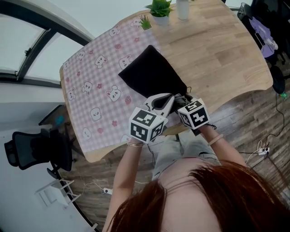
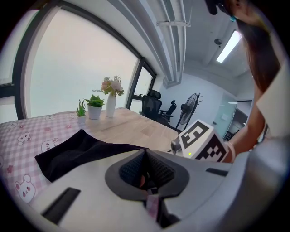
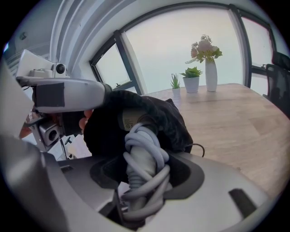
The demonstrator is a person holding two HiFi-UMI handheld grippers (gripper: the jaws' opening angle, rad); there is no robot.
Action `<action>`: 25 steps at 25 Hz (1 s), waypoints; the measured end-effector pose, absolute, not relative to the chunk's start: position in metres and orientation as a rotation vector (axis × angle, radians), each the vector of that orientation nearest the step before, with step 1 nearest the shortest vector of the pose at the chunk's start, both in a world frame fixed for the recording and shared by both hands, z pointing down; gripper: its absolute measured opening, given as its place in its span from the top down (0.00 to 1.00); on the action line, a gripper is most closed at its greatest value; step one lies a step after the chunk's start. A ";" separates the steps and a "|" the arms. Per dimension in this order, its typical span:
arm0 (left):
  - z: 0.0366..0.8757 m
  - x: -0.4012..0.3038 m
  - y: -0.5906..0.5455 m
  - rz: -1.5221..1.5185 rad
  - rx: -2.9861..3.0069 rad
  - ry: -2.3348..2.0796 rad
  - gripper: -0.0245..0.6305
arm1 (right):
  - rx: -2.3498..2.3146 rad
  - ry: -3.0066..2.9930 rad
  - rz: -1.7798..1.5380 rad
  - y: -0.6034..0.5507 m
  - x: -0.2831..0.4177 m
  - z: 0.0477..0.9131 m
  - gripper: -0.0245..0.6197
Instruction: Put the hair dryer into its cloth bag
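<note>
The black cloth bag (image 1: 149,74) lies on the wooden desk (image 1: 226,50), partly on a pink checked cloth (image 1: 95,90) with small bear prints and partly on the bare wood. Its closed end points to the far side and its mouth is at the near edge, just in front of the person. Both grippers meet at this mouth. The left gripper (image 2: 145,156) has its jaws closed together, and the black cloth runs right up to their tips. In the right gripper view the same jaws touch the upper rim of the bag, so they appear to pinch this rim and hold the mouth up. The right gripper (image 3: 145,165) has its jaws apart, but they are not empty. They grip the handle of the hair dryer (image 3: 132,120), and a pale grey cord (image 3: 147,145) is wound many times around this handle. The head of the hair dryer is already inside the mouth of the bag and the dark cloth is folded around it, while the handle with the cord is outside, between the jaws. How deep the head sits in the bag I cannot tell. At the far edge of the desk stand two small green plants (image 1: 159,9) in white pots and a white vase (image 3: 211,74) with flowers, well apart from the bag.
</note>
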State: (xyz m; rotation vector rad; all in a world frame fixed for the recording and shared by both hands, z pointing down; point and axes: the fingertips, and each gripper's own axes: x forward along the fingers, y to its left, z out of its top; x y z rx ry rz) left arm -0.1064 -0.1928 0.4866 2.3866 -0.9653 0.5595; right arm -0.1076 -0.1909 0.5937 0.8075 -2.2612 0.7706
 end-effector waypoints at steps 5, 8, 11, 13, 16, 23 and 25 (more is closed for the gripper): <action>0.488 -0.107 -0.192 0.568 2.382 -0.964 0.94 | 0.803 -2.276 0.756 -0.195 -0.115 0.594 0.59; 0.489 -0.107 -0.191 0.578 2.381 -0.961 0.94 | 0.799 -2.283 0.741 -0.198 -0.118 0.594 0.59; 0.490 -0.107 -0.190 0.585 2.377 -0.959 0.94 | 0.797 -2.295 0.734 -0.203 -0.122 0.594 0.59; 0.491 -0.108 -0.190 0.592 2.373 -0.958 0.94 | 0.797 -2.303 0.733 -0.206 -0.125 0.595 0.59; 0.494 -0.109 -0.189 0.604 2.368 -0.957 0.94 | 0.799 -2.322 0.726 -0.212 -0.130 0.595 0.59; 0.497 -0.113 -0.188 0.611 2.353 -0.963 0.94 | 0.799 -2.369 0.731 -0.217 -0.139 0.598 0.59; 0.498 -0.114 -0.187 0.617 2.349 -0.964 0.94 | 0.793 -2.384 0.734 -0.218 -0.141 0.599 0.59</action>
